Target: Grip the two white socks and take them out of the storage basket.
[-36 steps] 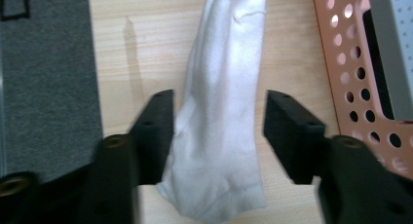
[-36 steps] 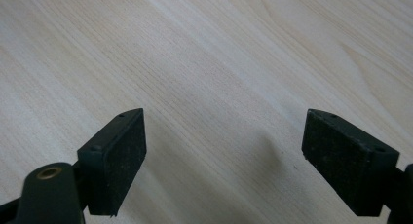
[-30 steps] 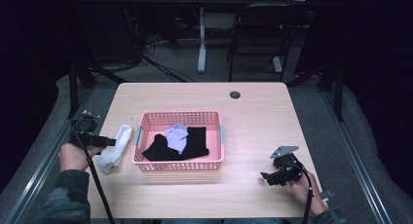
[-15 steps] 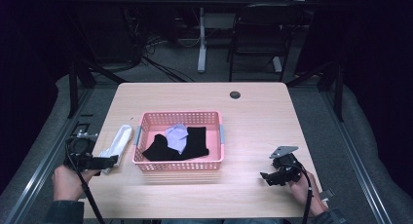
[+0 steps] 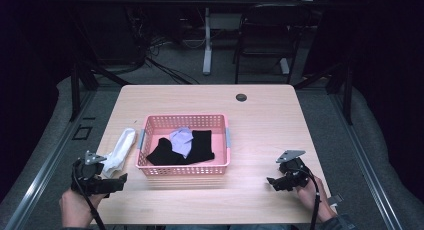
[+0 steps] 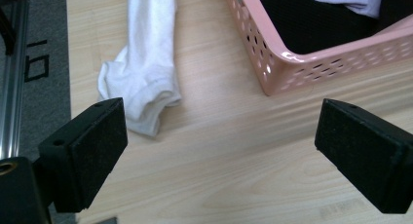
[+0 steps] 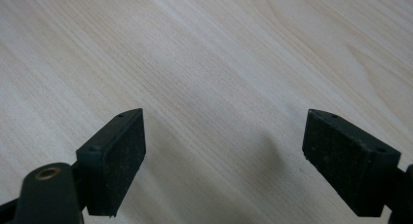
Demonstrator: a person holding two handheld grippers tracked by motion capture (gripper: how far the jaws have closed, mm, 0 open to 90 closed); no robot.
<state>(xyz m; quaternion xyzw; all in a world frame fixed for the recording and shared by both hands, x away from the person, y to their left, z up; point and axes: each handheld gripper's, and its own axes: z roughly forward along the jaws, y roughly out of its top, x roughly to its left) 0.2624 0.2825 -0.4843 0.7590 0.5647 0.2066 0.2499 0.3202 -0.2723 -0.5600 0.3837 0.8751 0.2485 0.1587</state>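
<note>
Tabletop (image 5: 260,120) is pale matt wood grain, the pink basket (image 5: 186,167) glossy perforated plastic, the white sock (image 6: 146,58) soft knit cloth, jaws' pads rough black foam-like.

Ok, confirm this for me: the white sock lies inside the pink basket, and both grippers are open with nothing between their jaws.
Not quite. The white sock lies on the table, outside the pink basket at its left, as the high view shows. The rest holds: the left gripper and right gripper are open with nothing between their jaws.
</note>
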